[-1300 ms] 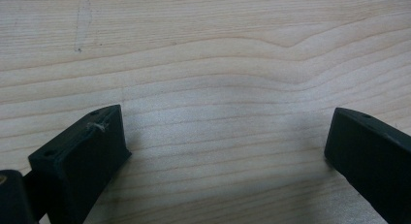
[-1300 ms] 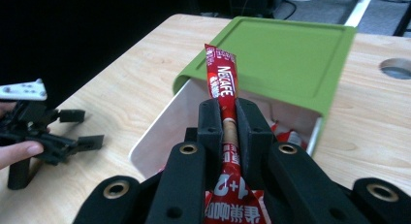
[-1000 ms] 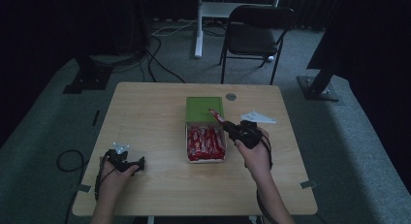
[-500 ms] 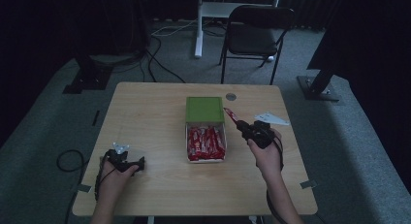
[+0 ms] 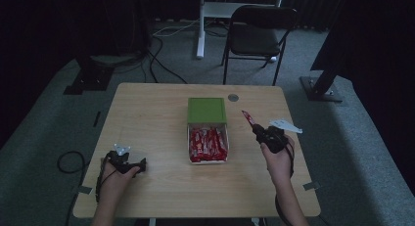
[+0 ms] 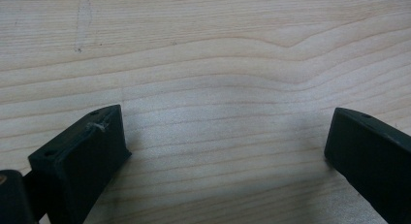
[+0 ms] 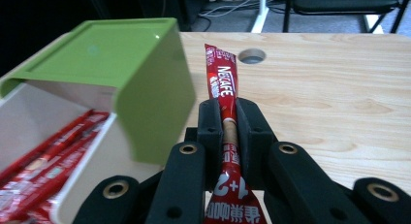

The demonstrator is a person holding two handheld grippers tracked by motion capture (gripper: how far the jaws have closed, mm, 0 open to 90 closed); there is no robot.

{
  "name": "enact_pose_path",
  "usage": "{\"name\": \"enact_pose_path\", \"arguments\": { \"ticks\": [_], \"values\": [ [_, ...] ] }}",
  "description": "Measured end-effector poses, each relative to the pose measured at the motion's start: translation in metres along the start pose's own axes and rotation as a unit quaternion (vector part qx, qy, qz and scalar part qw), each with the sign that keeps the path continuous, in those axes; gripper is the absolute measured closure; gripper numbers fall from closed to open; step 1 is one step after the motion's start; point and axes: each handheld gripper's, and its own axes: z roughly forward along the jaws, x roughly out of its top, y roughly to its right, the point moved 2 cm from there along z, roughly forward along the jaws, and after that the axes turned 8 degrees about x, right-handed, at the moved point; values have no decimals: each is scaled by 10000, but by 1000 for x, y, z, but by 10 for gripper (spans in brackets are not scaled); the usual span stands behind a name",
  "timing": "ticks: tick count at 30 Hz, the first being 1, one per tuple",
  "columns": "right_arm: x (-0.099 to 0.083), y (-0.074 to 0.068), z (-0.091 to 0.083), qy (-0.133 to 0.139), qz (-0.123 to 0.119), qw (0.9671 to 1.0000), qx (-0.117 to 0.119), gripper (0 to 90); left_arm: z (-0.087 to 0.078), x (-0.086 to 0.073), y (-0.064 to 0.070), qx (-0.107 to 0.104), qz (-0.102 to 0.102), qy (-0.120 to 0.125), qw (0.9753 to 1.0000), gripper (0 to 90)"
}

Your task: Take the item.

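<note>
A white box (image 5: pixel 188 146) with a green lid (image 5: pixel 207 110) slid back sits mid-table, holding several red sachets (image 5: pixel 208 143). My right gripper (image 5: pixel 259 130) hovers to the box's right, shut on one red sachet (image 5: pixel 249 119) that sticks out past the jaws. The right gripper view shows that sachet (image 7: pixel 222 83) pinched between the jaws, with the green lid (image 7: pixel 116 64) and the sachets in the box (image 7: pixel 53 156) to its left. My left gripper (image 5: pixel 142 165) rests on the table near the front left corner. Its jaws stand wide apart over bare wood (image 6: pixel 223 93), with nothing between them.
A round cable hole (image 5: pixel 233 97) is set in the tabletop (image 5: pixel 147 113) behind the box. Beyond the table's far edge stand a folding chair (image 5: pixel 259 35) and a white desk leg (image 5: pixel 200 25). Cables lie on the carpet at the left.
My right gripper has drawn the red sachet away from the box, moving right and toward the table's front. The left gripper has stayed put.
</note>
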Motion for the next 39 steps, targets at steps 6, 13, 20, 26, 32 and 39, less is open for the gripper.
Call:
{"name": "enact_pose_path", "arguments": {
  "ticks": [6,13,20,26,32,39],
  "values": [
    [-8,15,-1,-27,47,9998,-184,817,0,0,0,-1,0,1,10000,19],
    [-20,31,1,-80,160,9992,-354,816,0,0,0,0,-1,2,10000,20],
    [-32,46,2,-149,243,9981,-542,816,0,0,0,-1,-1,2,10000,19],
    [-44,57,2,-273,315,9969,-674,816,0,0,0,-1,1,2,10000,20],
    [-52,68,2,-328,388,9954,-807,815,0,0,0,0,-1,1,10000,20],
    [-61,76,6,-428,469,9941,-880,816,0,0,0,0,-1,1,10000,19]
  ]
}}
